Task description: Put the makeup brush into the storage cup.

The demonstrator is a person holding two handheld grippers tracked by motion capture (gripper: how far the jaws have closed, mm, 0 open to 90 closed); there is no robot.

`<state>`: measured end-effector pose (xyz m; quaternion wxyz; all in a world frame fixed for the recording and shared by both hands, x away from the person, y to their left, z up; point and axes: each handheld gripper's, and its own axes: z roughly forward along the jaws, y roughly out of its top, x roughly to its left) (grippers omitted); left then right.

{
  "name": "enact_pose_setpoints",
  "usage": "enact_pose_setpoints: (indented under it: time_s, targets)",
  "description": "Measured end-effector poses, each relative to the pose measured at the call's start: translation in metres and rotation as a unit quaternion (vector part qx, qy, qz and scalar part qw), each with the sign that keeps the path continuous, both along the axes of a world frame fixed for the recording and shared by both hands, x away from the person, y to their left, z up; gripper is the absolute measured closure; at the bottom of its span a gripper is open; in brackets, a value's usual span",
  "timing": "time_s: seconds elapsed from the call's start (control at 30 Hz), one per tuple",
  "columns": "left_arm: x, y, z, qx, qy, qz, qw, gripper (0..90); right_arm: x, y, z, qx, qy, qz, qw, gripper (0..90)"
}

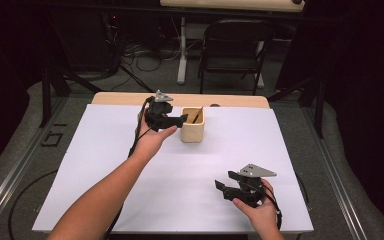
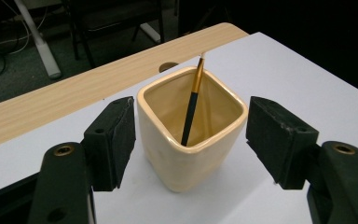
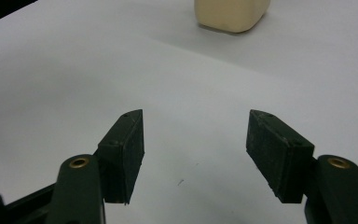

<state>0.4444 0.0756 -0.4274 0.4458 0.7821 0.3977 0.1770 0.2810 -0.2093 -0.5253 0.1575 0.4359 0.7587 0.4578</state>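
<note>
A person sits at a tabletop [image 1: 130, 165] covered with a white sheet, holding a black two-jaw gripper in each hand. Near the far middle of the sheet stands a cream square cup [image 1: 193, 125]. A thin brush [image 2: 192, 103] with a black handle and gold ferrule leans inside it, tip up against the far rim.

The left gripper [image 1: 179, 120] is reached forward to the cup's left side. In the left gripper view its jaws stand wide apart, one on each side of the cup [image 2: 191, 128], close to the walls but not touching. This placement looks like a lineup for clamping the cup's body, perhaps to steady or lift it.

The right gripper [image 1: 223, 189] rests low near the front right of the sheet, well apart from the cup. Its jaws are spread too, with nothing between them but bare sheet, so it seems to be waiting, out of the way.
</note>
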Motion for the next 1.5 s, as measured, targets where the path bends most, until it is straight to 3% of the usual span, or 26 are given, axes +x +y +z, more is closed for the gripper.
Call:
enact_pose_setpoints:
  time_s: [0.67,1.5]
  targets:
    - [-0.031,0.019,0.008,0.008,-0.003,-0.017,0.9998,34.1,0.0,-0.001,0.0,-0.001,-0.006,-0.001,1.0,36.9]
    - [-0.066,0.063,-0.009,0.018,-0.001,-0.004,0.9998,35.3,-0.001,-0.001,0.0,-0.004,-0.005,-0.004,1.0,36.9]
